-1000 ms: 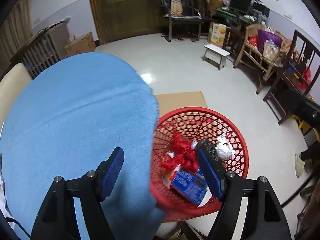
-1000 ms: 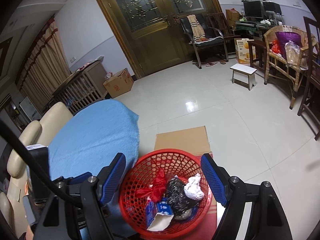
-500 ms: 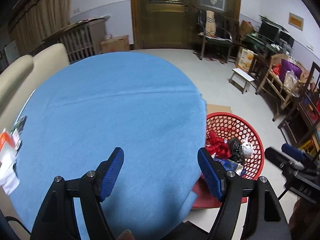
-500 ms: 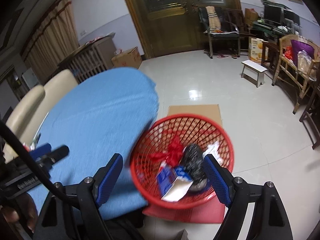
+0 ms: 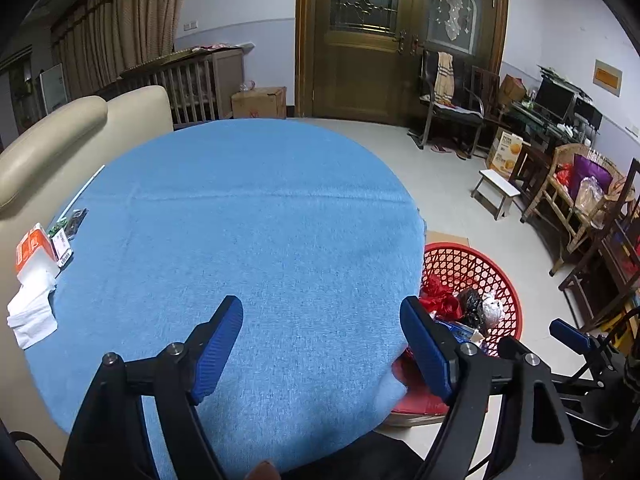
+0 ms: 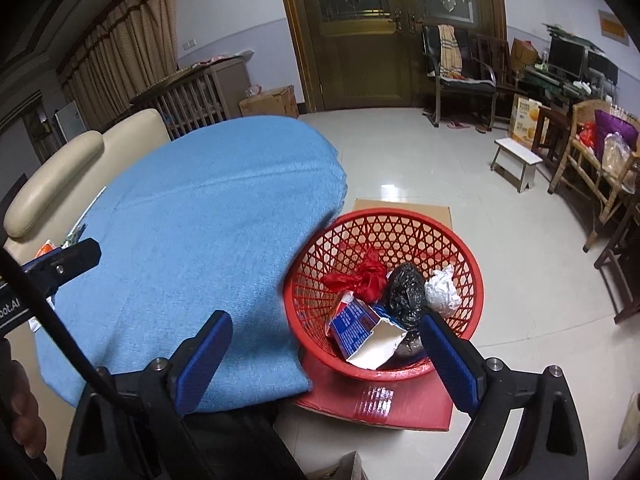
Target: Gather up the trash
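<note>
A red mesh basket (image 6: 466, 248) stands on the floor beside the round table with the blue cloth (image 5: 248, 248). In it lie a red ribbon (image 6: 360, 276), a black crumpled bag (image 6: 404, 292), a silver foil ball (image 6: 442, 294) and a blue-and-white carton (image 6: 360, 332). The basket also shows in the left wrist view (image 5: 506, 292). My left gripper (image 5: 322, 348) is open and empty above the table's near edge. My right gripper (image 6: 326, 360) is open and empty, over the table edge and the basket's near rim.
At the table's left edge lie white tissues (image 5: 34, 308), an orange-and-white pack (image 5: 34, 250) and a small packet (image 5: 66, 236). A beige sofa (image 5: 60, 136) stands behind. The basket stands on a red box (image 6: 372, 396) and cardboard. Chairs, a stool (image 6: 518, 160) and a door are farther off.
Both grippers have drawn back and turned left from over the basket. The left wrist view now faces the tabletop, and the basket sits to its right. Both stay open.
</note>
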The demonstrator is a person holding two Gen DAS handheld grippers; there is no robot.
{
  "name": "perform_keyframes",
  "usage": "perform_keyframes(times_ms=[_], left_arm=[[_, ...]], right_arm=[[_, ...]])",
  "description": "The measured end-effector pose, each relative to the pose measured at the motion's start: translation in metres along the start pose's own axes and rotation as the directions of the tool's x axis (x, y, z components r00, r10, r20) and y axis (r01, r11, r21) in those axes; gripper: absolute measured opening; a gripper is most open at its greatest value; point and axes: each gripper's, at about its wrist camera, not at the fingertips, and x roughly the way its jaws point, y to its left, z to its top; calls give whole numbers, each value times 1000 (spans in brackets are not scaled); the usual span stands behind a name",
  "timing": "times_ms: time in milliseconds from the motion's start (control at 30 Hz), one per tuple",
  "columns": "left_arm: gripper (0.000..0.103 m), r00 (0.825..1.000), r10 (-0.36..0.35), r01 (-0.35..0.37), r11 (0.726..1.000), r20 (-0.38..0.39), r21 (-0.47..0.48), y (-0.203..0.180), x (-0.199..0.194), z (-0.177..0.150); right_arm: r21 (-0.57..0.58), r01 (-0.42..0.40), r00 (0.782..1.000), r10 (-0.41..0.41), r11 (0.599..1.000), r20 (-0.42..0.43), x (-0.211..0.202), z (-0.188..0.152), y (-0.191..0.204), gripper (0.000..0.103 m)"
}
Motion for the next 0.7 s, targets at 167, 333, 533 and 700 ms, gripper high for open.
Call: perform_keyframes(times_ms=[167,333,533,700], left_arm=[[82,999,41,-41,999,0,-11,-1,-3,-5],[82,999,51,-51,999,0,9,-10,-10,-9],[82,999,44,-45,998,30,35,-19,-23,-10],[82,999,41,-42,998,34,36,-19,-21,-11]], right_arm=[[1,9,1000,-9,1000,25,-8,-2,2,99],[31,12,999,-14,999,45,-16,-2,-6,100],[44,15,997,-18,999,76,-25,1,-13,100],[54,21,997,-25,998,76,-26,1,-17,100]])
